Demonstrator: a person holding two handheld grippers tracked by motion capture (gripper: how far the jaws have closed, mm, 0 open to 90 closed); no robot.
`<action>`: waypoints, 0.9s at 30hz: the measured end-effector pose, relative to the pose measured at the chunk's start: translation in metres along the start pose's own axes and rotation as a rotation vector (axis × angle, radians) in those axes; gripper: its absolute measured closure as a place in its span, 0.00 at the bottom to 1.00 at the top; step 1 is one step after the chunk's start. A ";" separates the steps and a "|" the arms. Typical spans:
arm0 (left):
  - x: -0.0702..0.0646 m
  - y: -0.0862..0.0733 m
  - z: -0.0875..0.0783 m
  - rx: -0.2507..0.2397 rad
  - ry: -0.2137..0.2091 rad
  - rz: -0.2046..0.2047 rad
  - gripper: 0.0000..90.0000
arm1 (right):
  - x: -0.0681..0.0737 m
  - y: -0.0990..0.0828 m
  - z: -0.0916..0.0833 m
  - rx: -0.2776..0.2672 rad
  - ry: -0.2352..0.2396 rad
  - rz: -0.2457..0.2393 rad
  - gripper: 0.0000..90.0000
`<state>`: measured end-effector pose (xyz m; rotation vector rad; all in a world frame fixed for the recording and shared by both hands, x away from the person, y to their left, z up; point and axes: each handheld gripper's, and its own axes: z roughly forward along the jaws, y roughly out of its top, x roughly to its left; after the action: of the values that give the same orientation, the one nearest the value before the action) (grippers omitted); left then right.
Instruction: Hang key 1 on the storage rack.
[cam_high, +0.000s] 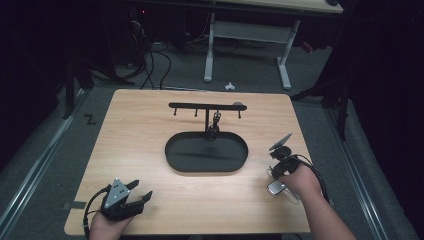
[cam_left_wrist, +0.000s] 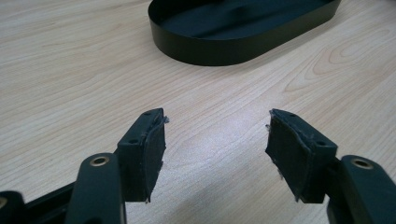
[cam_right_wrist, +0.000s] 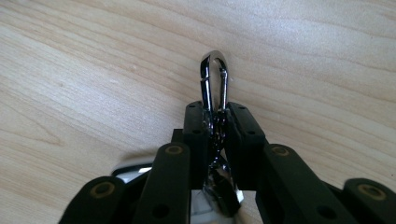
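Observation:
My right gripper (cam_right_wrist: 217, 116) points down at the wooden table with its jaws shut on a shiny metal carabiner clip (cam_right_wrist: 214, 77), whose loop sticks out past the pads. A silver tag (cam_high: 276, 188) lies by that gripper (cam_high: 278, 172) near the table's right edge. My left gripper (cam_high: 141, 192) rests at the front left, open, and there is only bare wood between its pads (cam_left_wrist: 152, 149). A black oval tray (cam_high: 206, 152) sits mid-table; its rim (cam_left_wrist: 224, 53) shows ahead of the left gripper. Behind the tray stands a black hook rack (cam_high: 207, 106) with a keychain (cam_high: 216, 124) hanging from it.
The table (cam_high: 150, 130) is light wood. Beyond its far edge stand a desk's white legs (cam_high: 284, 70) and dark cables on the floor. Bare wood lies between the tray and both grippers.

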<state>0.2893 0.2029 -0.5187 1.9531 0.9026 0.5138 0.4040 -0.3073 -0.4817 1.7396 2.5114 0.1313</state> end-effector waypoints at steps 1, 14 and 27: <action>0.000 0.000 0.000 0.000 0.000 0.000 0.42 | 0.001 0.000 0.000 -0.004 -0.004 -0.002 0.91; 0.000 0.000 0.001 0.000 -0.002 0.000 0.42 | 0.003 -0.002 -0.017 -0.030 0.025 -0.021 0.91; -0.001 0.000 0.001 0.002 -0.006 0.001 0.42 | 0.016 -0.001 -0.061 -0.076 0.048 -0.061 0.91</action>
<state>0.2891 0.2013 -0.5189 1.9555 0.8990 0.5080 0.3900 -0.2941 -0.4217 1.6489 2.5541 0.2647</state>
